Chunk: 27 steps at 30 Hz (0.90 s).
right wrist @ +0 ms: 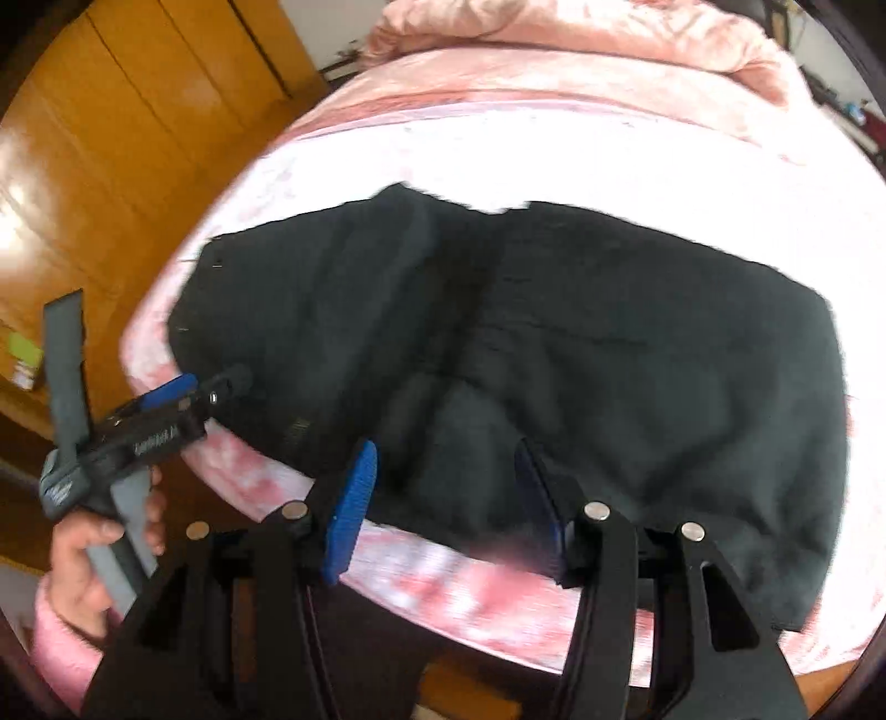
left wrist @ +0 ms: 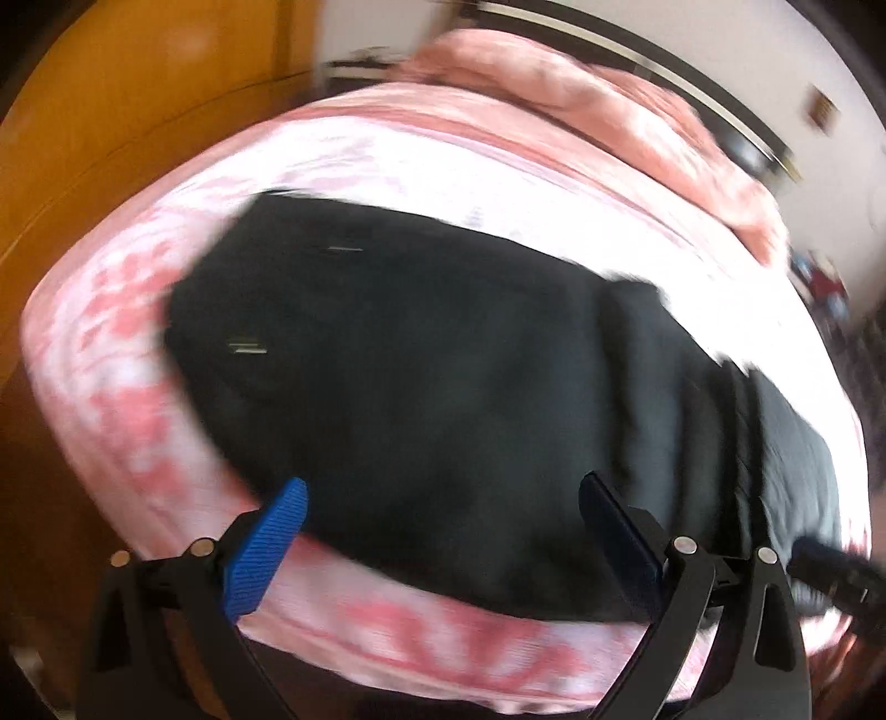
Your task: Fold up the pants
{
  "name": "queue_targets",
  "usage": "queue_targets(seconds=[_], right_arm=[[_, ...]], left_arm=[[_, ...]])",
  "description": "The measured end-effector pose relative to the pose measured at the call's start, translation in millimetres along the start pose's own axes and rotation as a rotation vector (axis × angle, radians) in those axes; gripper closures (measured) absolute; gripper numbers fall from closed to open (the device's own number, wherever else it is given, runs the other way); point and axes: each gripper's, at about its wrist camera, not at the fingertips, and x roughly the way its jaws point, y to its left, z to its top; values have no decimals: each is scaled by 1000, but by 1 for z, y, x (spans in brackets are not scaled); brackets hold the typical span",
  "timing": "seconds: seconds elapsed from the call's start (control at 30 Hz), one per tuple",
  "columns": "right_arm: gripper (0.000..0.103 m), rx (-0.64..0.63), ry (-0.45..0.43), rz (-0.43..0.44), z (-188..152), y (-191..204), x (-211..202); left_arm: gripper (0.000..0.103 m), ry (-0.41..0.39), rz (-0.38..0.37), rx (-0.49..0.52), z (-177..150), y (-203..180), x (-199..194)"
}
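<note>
Black pants (left wrist: 443,376) lie folded in a wide bundle across a pink and white bed (left wrist: 111,332), with a thicker fold ridge to the right. They also show in the right wrist view (right wrist: 554,343). My left gripper (left wrist: 443,498) is open and empty, with blue pads (left wrist: 266,548) just above the pants' near edge. In the right wrist view the left gripper (right wrist: 221,385) is held by a hand at the pants' left end. My right gripper (right wrist: 448,471) is open and empty over the pants' near edge.
A pink blanket (right wrist: 554,33) is bunched at the bed's far end. A wooden wardrobe (right wrist: 111,138) and wooden floor lie to the left of the bed. The bed's near edge (right wrist: 470,598) is just under both grippers.
</note>
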Motion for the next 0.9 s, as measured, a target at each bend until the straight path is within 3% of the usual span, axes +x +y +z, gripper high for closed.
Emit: queue_targets(seconds=[0.13, 0.23, 0.3, 0.4, 0.63, 0.7, 0.73, 0.9], right_arm=[[51, -23, 31, 5, 3, 11, 18], [50, -17, 56, 13, 1, 11, 38], [39, -10, 65, 5, 0, 11, 45], [38, -18, 72, 9, -1, 11, 52], [38, -25, 78, 3, -5, 11, 56], [38, -31, 80, -1, -5, 11, 57], [38, -32, 80, -2, -5, 11, 58], [36, -40, 83, -9, -6, 12, 62]], left_arm=[[4, -12, 32, -166, 27, 68, 4], [5, -32, 8, -246, 39, 101, 8], [6, -40, -65, -323, 47, 124, 8], [8, -46, -183, -426, 56, 143, 17], [8, -16, -322, -558, 58, 171, 48], [12, -17, -441, -601, 56, 177, 56], [13, -15, -465, -613, 56, 179, 60], [13, 7, -463, -659, 53, 183, 75]])
